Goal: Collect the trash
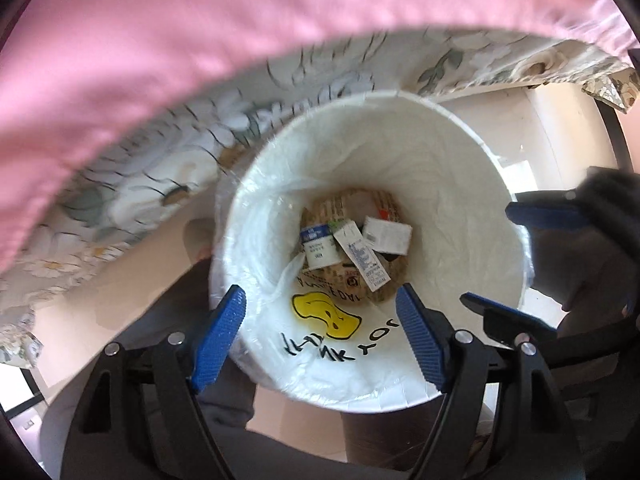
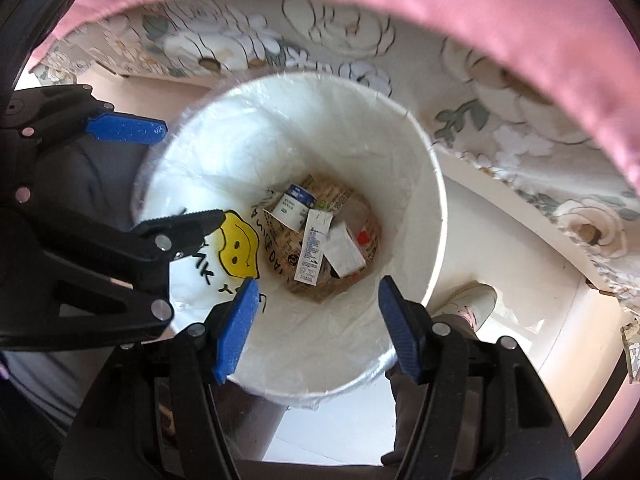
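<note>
From my left wrist camera, I look straight down into a white bin (image 1: 440, 184) lined with a smiley-face plastic bag (image 1: 324, 316); small boxes and wrappers (image 1: 356, 244) lie at its bottom. My left gripper (image 1: 320, 340) has its jaws apart, empty

From my right wrist camera, my right gripper (image 2: 312, 328) hangs above the same bin, jaws apart, empty
</note>
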Demonstrator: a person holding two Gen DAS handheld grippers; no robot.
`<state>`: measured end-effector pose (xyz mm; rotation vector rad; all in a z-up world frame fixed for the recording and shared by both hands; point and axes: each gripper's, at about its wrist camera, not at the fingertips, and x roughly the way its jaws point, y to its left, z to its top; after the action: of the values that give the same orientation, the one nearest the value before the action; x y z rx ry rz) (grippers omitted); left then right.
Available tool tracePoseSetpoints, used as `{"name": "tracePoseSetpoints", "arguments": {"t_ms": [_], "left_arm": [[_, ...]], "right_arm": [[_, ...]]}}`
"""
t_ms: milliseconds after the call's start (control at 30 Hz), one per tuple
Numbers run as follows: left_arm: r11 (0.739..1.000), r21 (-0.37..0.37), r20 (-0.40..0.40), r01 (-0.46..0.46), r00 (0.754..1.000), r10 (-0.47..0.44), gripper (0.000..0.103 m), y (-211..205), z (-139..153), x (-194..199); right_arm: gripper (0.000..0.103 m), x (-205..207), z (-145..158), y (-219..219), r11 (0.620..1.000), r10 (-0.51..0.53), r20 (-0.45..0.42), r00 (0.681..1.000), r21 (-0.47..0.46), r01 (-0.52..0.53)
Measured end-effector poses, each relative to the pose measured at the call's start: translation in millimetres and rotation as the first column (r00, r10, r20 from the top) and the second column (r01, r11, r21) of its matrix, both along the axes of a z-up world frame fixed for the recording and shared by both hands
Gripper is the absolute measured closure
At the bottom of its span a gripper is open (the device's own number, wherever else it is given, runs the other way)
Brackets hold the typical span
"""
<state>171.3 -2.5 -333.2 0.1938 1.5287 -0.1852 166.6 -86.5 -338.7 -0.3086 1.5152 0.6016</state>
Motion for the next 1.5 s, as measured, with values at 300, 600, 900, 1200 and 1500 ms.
{"name": "tracePoseSetpoints", "arguments": {"t_ms": [300,600,900,1200,1500], "left_arm": [[1.000,-0.004,0.156,0.007,0.988,-0.006,0.023,4.1,76.9,-15.3],[1.000,0.004,0.355,-0.014,0.935,0.012,0.016,10.4,170.7,-40.6],[0.998,-0.004,0.516,-0.060,0.855,0.053,0.012,15.8,248.0,-68.9],[0.995,-0.004,0.623,-0.095,0.779,0.077,0.011,17.0,295.4,-113.9],[0.994,0.039,0.653,-0.107,0.755,0.056,0.010,8.9,296.4,-149.9]], "right_arm": [[0.038,-0.4,77.4,-32.3,0.994,-0.092,0.117,0.989,0.068,0.084],[0.026,-25.6,176.0,-53.3,0.985,-0.152,0.331,0.931,0.133,0.113],[0.018,-65.7,276.1,-59.4,0.973,-0.193,0.533,0.824,0.214,0.090],[0.014,-108.0,321.8,-66.5,0.955,-0.290,0.656,0.697,0.252,0.159],[0.014,-128.3,306.5,-77.2,0.921,-0.390,0.637,0.665,0.275,0.277]]}}
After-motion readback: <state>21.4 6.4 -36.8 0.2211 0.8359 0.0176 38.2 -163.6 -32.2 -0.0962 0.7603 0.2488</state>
